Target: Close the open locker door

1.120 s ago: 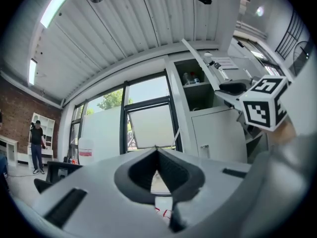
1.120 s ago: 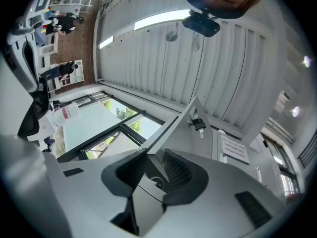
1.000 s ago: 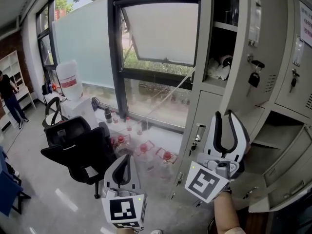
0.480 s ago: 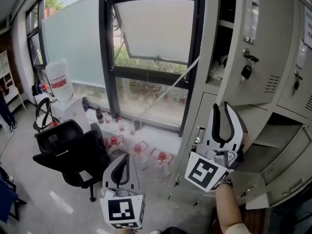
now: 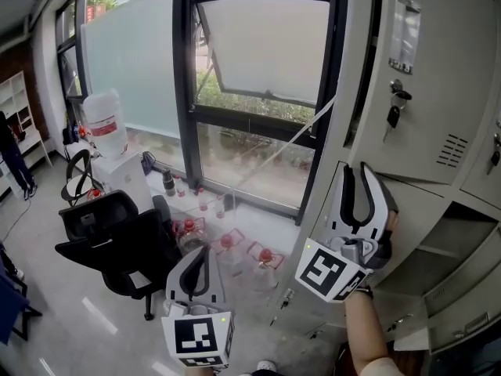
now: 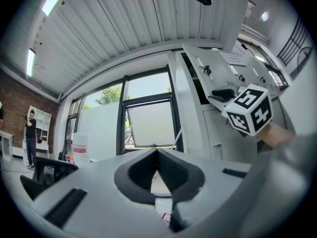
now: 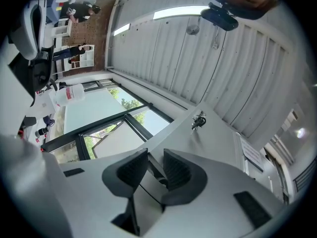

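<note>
The pale grey metal locker door [image 5: 427,92], with a key [image 5: 394,116] dangling from its lock, stands almost flush with the tall grey locker cabinet [image 5: 343,124]. Only a narrow dark slit shows along the door's left edge, so I judge the swing mostly done, with the last push home, until that slit is gone, left to do (another compartment, below and to the right of the door, gapes open too, though the task names only one door). The right gripper [image 5: 362,171] sits at the door's lower left corner, pointing up along its face. Its jaws stand part-way apart and have just been closing a little. The right gripper view shows the door's thin dark edge running through the gap, but neither pad visibly clamps it, so it reads as unclenched: it rests at the door rather than grasping it. The left gripper [image 5: 203,253] hangs well below and to the left of the door, touching nothing, its jaws pinched together at the tips on empty air.
</note>
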The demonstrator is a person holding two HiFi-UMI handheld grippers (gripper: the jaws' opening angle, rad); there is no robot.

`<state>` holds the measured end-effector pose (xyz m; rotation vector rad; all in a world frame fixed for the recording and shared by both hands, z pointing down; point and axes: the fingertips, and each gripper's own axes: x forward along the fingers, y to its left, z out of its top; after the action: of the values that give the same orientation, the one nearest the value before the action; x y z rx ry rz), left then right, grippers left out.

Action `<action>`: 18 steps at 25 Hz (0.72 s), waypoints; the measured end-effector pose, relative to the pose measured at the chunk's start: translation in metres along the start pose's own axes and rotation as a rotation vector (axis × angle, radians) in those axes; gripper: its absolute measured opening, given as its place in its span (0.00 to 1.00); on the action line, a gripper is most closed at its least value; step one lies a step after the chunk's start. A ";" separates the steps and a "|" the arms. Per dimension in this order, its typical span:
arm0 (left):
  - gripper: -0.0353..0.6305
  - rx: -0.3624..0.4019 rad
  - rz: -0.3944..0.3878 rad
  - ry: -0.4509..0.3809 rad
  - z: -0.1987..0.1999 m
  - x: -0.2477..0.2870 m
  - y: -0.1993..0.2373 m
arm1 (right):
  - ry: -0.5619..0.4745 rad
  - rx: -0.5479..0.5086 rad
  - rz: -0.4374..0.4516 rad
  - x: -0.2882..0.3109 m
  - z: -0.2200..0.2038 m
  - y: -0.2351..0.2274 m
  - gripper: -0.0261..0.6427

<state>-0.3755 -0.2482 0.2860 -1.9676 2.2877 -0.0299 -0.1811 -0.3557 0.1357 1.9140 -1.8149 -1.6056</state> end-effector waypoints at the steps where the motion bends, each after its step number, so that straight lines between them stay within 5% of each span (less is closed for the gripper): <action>1: 0.05 0.003 0.005 0.000 0.000 0.002 0.000 | 0.002 0.004 0.002 0.003 -0.001 0.001 0.20; 18: 0.05 -0.009 0.018 0.013 -0.005 0.027 -0.003 | 0.034 0.131 0.091 0.032 -0.019 0.014 0.20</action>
<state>-0.3771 -0.2759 0.2886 -1.9562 2.3179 -0.0304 -0.1858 -0.3952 0.1335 1.8656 -2.0083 -1.4512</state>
